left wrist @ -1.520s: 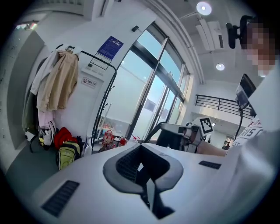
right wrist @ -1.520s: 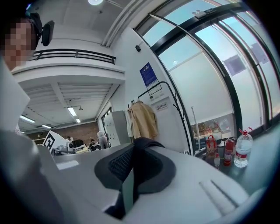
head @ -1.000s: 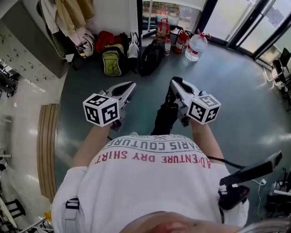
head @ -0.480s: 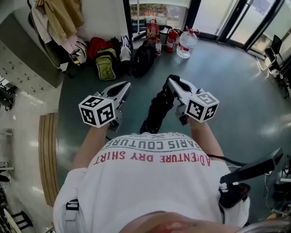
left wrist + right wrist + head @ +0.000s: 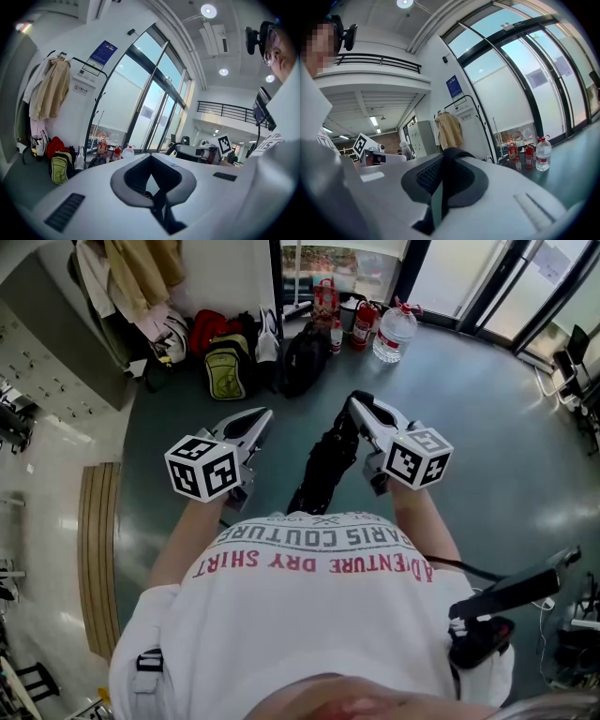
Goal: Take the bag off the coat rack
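Strap of the black bag [image 5: 323,470] sits clamped in our right gripper [image 5: 361,407], so the bag hangs free near us, well apart from the far-left coat rack [image 5: 93,105]. Our left gripper [image 5: 262,416] is closed and empty.

Lobby: glass doors [image 5: 140,112], lockers [image 5: 421,140], coat rack [image 5: 483,132]

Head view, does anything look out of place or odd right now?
Only the clutter: backpacks and a large water bottle sit heaped on the floor at the far side. The black bag hangs limp by its strap from the shut right gripper. Nothing looks spilled or broken.
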Demonstrator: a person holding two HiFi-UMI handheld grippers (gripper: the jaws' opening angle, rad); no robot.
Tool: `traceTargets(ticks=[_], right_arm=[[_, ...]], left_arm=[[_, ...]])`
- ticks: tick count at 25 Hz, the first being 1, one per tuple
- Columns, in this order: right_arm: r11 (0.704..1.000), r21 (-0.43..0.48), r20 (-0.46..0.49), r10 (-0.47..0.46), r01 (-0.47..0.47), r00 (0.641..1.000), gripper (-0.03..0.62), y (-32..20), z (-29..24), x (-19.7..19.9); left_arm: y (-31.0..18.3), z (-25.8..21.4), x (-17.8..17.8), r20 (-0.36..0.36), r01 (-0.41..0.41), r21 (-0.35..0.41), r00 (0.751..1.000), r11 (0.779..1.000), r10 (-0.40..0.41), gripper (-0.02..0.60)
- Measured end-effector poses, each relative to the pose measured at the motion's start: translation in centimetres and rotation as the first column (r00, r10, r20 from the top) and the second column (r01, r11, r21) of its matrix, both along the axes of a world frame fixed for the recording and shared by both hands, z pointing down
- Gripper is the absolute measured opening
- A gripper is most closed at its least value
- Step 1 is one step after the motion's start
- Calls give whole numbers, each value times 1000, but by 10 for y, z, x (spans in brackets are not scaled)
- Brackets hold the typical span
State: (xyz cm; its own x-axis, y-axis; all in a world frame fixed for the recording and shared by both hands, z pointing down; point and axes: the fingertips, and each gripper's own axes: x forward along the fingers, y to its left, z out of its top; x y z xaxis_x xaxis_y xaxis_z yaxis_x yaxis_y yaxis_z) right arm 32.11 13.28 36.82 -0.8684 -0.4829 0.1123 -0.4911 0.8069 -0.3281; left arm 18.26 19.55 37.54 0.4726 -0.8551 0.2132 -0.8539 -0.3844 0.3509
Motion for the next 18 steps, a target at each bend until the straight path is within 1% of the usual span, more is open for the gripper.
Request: traceTargets(ticks=[10,18], right_arm=[[999,2,-2,-35,35,999,11,18,3,-2],[999,3,-11,-42,42,999,11,28,3,-2]], left_arm=[[10,1,4,0,-4,9,1000,1000,4,2],[20,-1,3,-1,-2,6,1000,1000,2,2]])
